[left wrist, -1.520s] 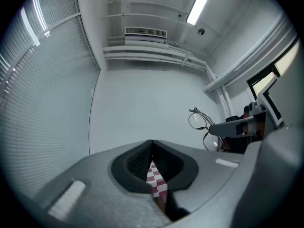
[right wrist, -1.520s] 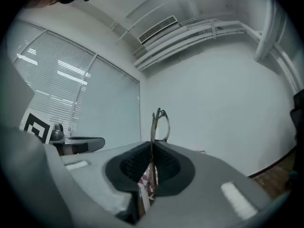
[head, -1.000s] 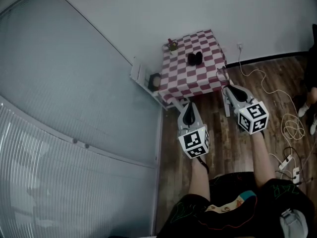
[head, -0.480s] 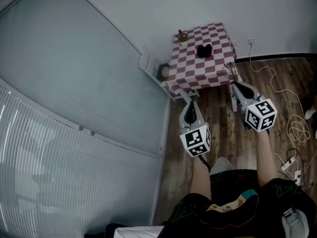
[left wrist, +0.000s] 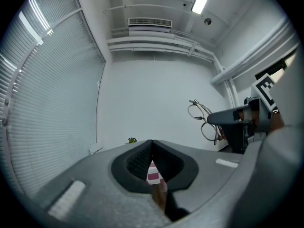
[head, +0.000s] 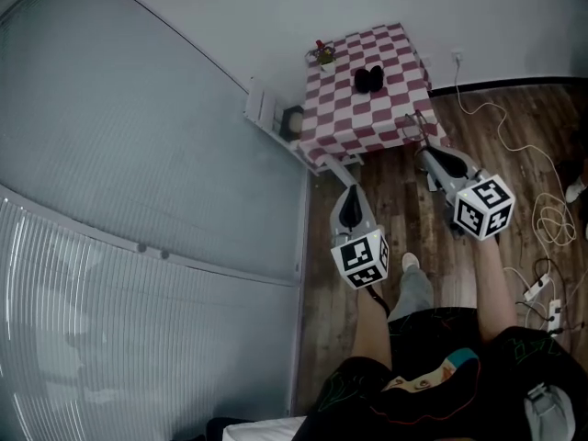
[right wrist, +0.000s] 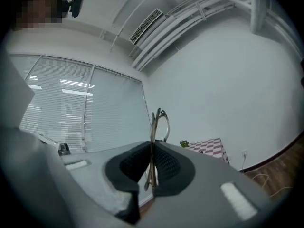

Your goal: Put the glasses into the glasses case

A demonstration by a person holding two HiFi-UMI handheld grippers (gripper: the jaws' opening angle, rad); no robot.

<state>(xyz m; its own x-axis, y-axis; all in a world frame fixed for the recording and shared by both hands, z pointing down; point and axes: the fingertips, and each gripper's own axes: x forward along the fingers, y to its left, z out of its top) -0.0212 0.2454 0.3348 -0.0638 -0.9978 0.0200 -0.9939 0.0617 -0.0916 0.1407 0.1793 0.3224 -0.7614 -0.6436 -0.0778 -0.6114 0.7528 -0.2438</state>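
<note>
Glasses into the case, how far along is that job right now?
Done: the glasses are picked up, clamped in the shut right gripper. In hand: they are held over the wood floor, short of the checkered table. Left: reaching the dark glasses case on it and putting them in; whether it is open I cannot tell. The left gripper is shut, empty.

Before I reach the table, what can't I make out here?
Head view: the dark object on the checked table, presumably the case, is too small to tell open from shut.
Head view: the small item at the table's far corner is too small to name.
Right gripper view: the right gripper's shut jaws hide the lower part of the glasses.
</note>
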